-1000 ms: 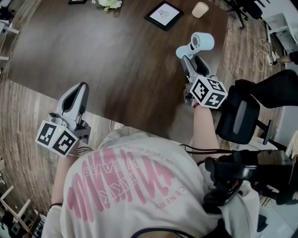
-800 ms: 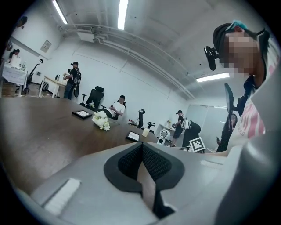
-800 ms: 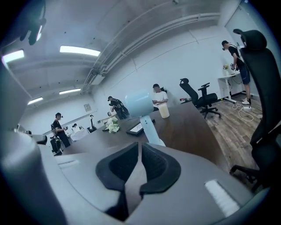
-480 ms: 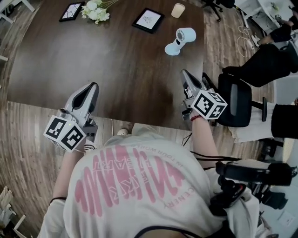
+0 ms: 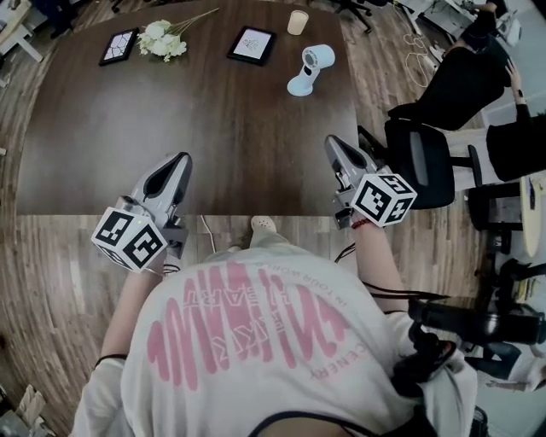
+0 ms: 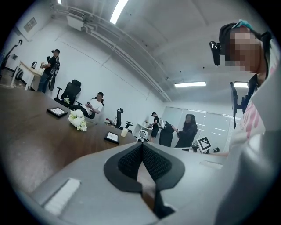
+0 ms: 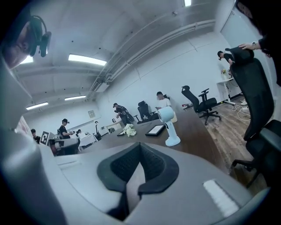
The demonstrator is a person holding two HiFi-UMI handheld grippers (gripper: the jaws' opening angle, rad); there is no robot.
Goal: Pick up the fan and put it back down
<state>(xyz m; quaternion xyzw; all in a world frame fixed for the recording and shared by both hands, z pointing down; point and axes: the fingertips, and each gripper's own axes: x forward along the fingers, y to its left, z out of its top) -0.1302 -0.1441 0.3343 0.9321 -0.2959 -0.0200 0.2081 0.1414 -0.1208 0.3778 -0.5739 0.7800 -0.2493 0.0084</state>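
The fan, pale blue-white with a round head on a short stand, stands upright on the dark wooden table near its far right corner. It also shows in the right gripper view, fan, well ahead of the jaws. My right gripper hovers over the table's near right edge, far short of the fan, with its black pads pressed together on nothing. My left gripper hangs over the near left edge, also shut and empty, its pads meeting.
A bunch of white flowers, two framed pictures and a cup lie along the table's far side. A black office chair stands right of the table. Several people are in the room beyond.
My right gripper has left the fan, closed and drawn back to the table's near edge. The fan now stands alone. The left gripper has shifted slightly.
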